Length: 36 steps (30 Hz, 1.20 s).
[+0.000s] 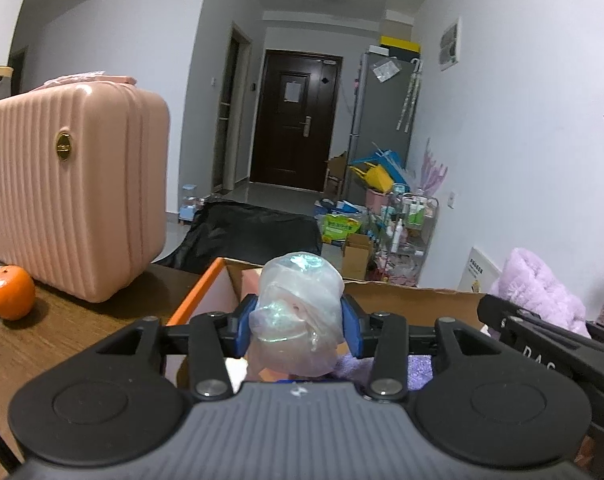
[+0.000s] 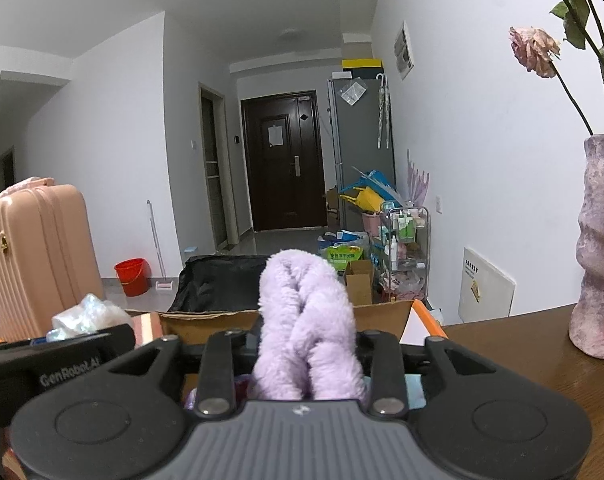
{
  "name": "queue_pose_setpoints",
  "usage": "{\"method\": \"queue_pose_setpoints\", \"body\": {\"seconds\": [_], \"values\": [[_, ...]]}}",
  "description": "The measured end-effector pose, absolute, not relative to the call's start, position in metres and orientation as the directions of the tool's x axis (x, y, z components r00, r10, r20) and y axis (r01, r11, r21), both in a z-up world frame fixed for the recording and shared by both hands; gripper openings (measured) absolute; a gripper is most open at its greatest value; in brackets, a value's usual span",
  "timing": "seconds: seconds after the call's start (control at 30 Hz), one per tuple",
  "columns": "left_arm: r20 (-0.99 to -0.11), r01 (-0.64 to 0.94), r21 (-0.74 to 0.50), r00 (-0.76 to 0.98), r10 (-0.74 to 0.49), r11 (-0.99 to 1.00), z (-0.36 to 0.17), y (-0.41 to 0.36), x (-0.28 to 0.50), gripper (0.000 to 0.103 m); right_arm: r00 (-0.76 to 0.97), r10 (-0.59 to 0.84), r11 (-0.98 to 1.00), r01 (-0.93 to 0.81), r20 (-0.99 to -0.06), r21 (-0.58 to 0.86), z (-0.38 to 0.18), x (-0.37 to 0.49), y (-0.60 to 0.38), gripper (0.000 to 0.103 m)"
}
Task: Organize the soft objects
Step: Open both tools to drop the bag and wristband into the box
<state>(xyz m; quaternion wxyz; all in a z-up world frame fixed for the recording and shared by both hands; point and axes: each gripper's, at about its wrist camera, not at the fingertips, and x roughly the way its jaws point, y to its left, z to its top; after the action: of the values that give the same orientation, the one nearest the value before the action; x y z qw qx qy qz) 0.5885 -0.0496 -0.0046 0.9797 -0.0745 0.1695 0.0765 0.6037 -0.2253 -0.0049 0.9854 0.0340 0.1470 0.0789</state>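
My left gripper point(image 1: 298, 326) is shut on a pink soft item wrapped in clear plastic point(image 1: 298, 312), held above an open cardboard box point(image 1: 405, 300) with an orange edge. My right gripper point(image 2: 306, 344) is shut on a fluffy lilac plush item point(image 2: 305, 320), held above the same box point(image 2: 381, 314). The lilac item also shows at the right of the left wrist view point(image 1: 537, 284). The plastic-wrapped item also shows at the left of the right wrist view point(image 2: 88, 316). More purple fabric lies inside the box point(image 1: 419, 366).
A pink ribbed suitcase point(image 1: 70, 184) and an orange point(image 1: 10, 293) sit on the wooden table point(image 1: 62, 344) to the left. A purple vase point(image 2: 599, 252) with wilted roses stands on the table at right. A black bag point(image 2: 222, 280) and floor clutter lie beyond the box.
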Motion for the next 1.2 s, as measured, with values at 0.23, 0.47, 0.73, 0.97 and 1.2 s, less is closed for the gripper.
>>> {"method": "queue_pose_setpoints", "body": {"seconds": [0.23,0.47,0.73,0.97,1.2], "values": [[-0.332,-0.218,-0.108,0.928,0.171,0.97,-0.004,-0.049,0.583,0.083,0.948,0.157,0.985,-0.13,-0.276,0.112,-0.006,0.604,-0.231,0.073],[-0.323,-0.326,-0.121,0.906,0.273,0.938,-0.001,-0.041,0.579,0.103,0.968,0.114,0.988,-0.086,-0.222,0.13,-0.006,0.597,-0.241,0.101],[-0.317,-0.362,-0.127,0.897,0.308,0.923,0.001,-0.038,0.577,0.103,0.974,0.127,0.987,-0.106,-0.187,0.119,-0.006,0.591,-0.238,0.103],[-0.321,-0.371,-0.136,0.894,0.313,0.919,0.001,-0.035,0.575,0.103,0.977,0.15,0.982,-0.128,-0.152,0.142,-0.003,0.58,-0.241,0.103],[-0.316,-0.357,-0.126,0.899,0.304,0.926,0.001,-0.034,0.562,0.103,0.98,0.161,0.982,-0.147,-0.115,0.119,-0.001,0.558,-0.238,0.103]]}}
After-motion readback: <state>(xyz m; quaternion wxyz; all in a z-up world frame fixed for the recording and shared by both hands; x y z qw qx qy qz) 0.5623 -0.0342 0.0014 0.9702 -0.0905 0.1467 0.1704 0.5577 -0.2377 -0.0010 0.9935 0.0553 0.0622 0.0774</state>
